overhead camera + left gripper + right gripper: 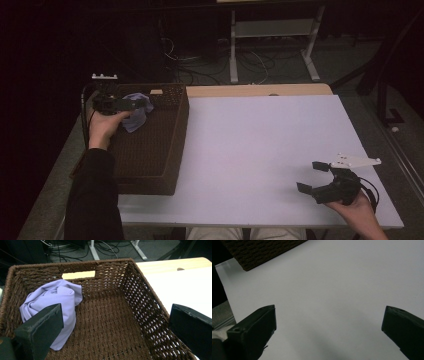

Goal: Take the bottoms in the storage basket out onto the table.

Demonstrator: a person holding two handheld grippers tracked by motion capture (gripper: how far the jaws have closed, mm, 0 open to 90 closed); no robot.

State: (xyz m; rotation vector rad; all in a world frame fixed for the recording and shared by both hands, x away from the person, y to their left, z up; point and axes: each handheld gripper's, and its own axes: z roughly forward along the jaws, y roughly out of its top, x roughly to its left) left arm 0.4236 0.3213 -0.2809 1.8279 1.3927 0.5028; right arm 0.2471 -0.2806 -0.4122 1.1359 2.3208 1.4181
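A crumpled lilac cloth (137, 112) (57, 305) lies in the far left corner of a dark brown wicker basket (170, 145) (140, 295) at the table's left. My left gripper (131, 104) (115, 322) hovers over the basket beside the cloth, open, its jaws wide apart with nothing between them. My right gripper (312, 176) (328, 325) is held over the white table (260, 150) (342, 285) near the front right corner, open and empty.
The basket's near corner (259, 252) shows at the top left of the right gripper view. A strip of bare wood (260, 90) runs along the table's far edge. Beyond it stand desk legs (233, 50) and cables on the floor.
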